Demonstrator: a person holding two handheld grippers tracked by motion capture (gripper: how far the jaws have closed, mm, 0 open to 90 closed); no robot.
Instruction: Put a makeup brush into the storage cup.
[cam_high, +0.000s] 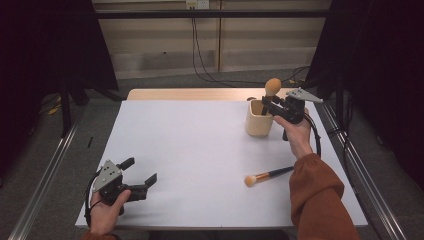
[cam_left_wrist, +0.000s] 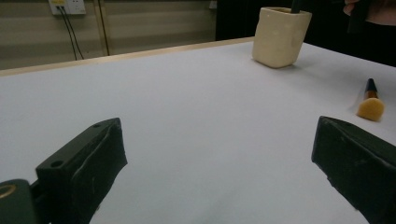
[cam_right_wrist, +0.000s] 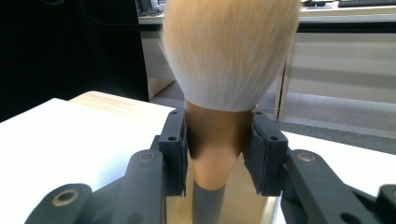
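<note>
Left gripper (cam_high: 140, 175) idle at the near left corner of the table (cam_high: 200, 150); right gripper (cam_right_wrist: 215, 149) pinching a brush over the cup.

Nearest the high camera, the left gripper rests low in the person's left hand (cam_high: 106, 212), its jaws spread wide and holding nothing, apparently parked out of the way; the right gripper (cam_high: 268, 105) at the far right is pressed onto the copper ferrule of a large makeup brush (cam_right_wrist: 224, 70), bristles up and grey handle pointing down; that upright hold seems meant for standing the brush in the cream cup (cam_high: 259, 120) just below, and the handle looks to be entering the cup already, though how deep I cannot tell; a second brush (cam_high: 267, 176) lies flat on the table nearer the person, well apart from the cup, probably awaiting its turn.
</note>
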